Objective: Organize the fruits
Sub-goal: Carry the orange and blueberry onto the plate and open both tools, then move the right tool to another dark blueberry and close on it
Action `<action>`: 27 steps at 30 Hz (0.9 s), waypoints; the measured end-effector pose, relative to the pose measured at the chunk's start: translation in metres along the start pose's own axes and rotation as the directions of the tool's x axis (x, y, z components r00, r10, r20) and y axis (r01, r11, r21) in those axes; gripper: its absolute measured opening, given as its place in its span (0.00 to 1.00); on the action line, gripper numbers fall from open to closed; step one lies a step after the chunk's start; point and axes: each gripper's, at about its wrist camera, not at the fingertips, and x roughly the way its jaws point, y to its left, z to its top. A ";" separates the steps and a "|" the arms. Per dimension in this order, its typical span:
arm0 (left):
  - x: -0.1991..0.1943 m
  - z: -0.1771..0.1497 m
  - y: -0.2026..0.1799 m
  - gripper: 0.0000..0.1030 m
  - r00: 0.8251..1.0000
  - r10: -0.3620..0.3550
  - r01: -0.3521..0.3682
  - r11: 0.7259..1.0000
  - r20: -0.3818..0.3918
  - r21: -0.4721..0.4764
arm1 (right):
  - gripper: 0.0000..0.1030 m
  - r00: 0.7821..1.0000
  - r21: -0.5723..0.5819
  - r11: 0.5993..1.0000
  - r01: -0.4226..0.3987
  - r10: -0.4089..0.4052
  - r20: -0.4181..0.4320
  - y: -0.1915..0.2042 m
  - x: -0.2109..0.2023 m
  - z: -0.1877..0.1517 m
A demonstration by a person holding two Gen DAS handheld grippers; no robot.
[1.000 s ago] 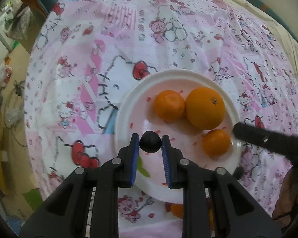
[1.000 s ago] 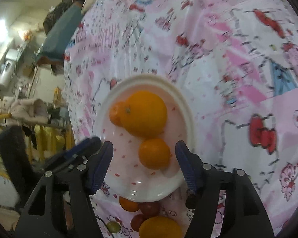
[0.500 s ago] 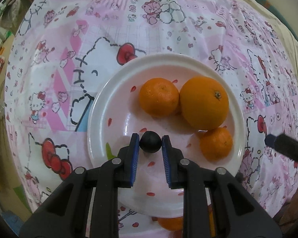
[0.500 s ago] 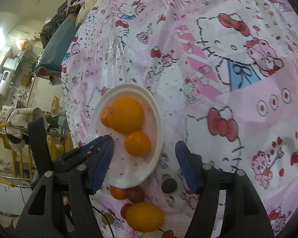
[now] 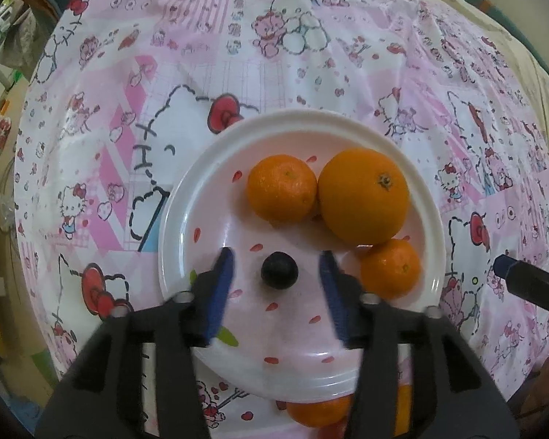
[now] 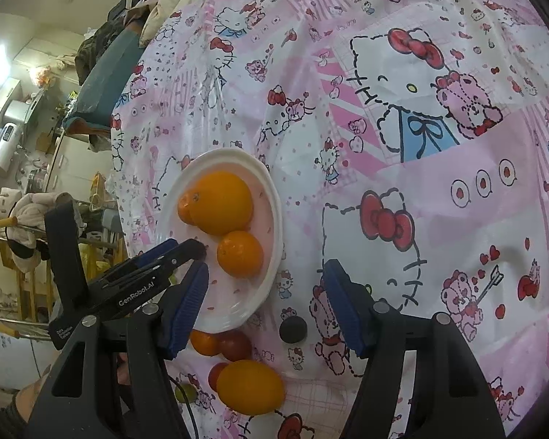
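A white plate (image 5: 210, 164) on the pink cartoon-print cloth holds a large orange (image 5: 362, 194) and two mandarins (image 5: 282, 186) (image 5: 389, 269). A small dark round fruit (image 5: 279, 272) lies on the plate between the fingers of my left gripper (image 5: 276, 254). Its jaws are opening and the pads stand clear of the fruit. In the right wrist view the plate (image 6: 274, 219) sits to the left, and the left gripper (image 6: 181, 248) reaches over its near side. My right gripper (image 6: 267, 303) hangs open above the cloth. A second dark fruit (image 6: 292, 329) lies just below its fingers, untouched.
Loose fruit lies on the cloth by the plate's near edge: a small orange one (image 6: 203, 342), two red ones (image 6: 236, 344) (image 6: 216, 373), a big yellow-orange one (image 6: 250, 387) and a green one (image 6: 185, 393). Furniture and clutter stand beyond the table's left edge.
The left jaws have opened and let go of the dark fruit, which now rests on the plate. The right gripper has drawn back to the right, away from the plate.
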 end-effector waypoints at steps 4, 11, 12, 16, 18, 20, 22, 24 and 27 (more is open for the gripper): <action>-0.007 0.000 -0.001 0.69 1.000 0.013 -0.014 1.000 0.026 0.012 | 0.66 1.000 -0.021 1.000 0.006 -0.006 0.006 0.007 -0.004 -0.001; -0.026 -0.008 0.000 0.69 0.997 0.004 -0.006 1.000 0.076 0.028 | 0.66 0.998 -0.046 0.997 0.060 -0.059 0.020 0.012 -0.008 -0.008; -0.030 -0.009 0.000 0.69 0.997 -0.001 -0.001 1.000 0.083 0.027 | 0.66 0.998 -0.042 0.997 0.066 -0.065 0.022 0.012 -0.009 -0.009; -0.048 -0.015 0.004 0.69 0.992 -0.005 0.004 1.000 0.126 0.006 | 0.66 0.997 -0.048 0.996 0.070 -0.068 0.028 0.015 -0.013 -0.012; -0.061 -0.020 0.005 0.69 0.988 0.003 -0.004 1.000 0.156 0.010 | 0.66 0.997 -0.052 0.996 0.071 -0.070 0.033 0.017 -0.016 -0.015; -0.069 -0.025 0.004 0.69 0.987 -0.003 0.000 1.000 0.161 0.022 | 0.66 0.997 -0.058 0.996 0.068 -0.066 0.038 0.020 -0.020 -0.018; -0.076 -0.030 0.005 0.69 0.985 -0.004 0.000 1.000 0.174 0.021 | 0.66 0.997 -0.071 0.995 0.063 -0.060 0.042 0.024 -0.025 -0.020; -0.082 -0.035 0.007 0.69 0.984 -0.002 -0.001 1.000 0.179 0.012 | 0.66 0.997 -0.079 0.995 0.068 -0.064 0.047 0.027 -0.028 -0.024; -0.088 -0.045 0.010 0.69 0.985 -0.001 0.001 1.000 0.174 -0.005 | 0.66 0.997 -0.080 0.995 0.064 -0.060 0.049 0.027 -0.033 -0.029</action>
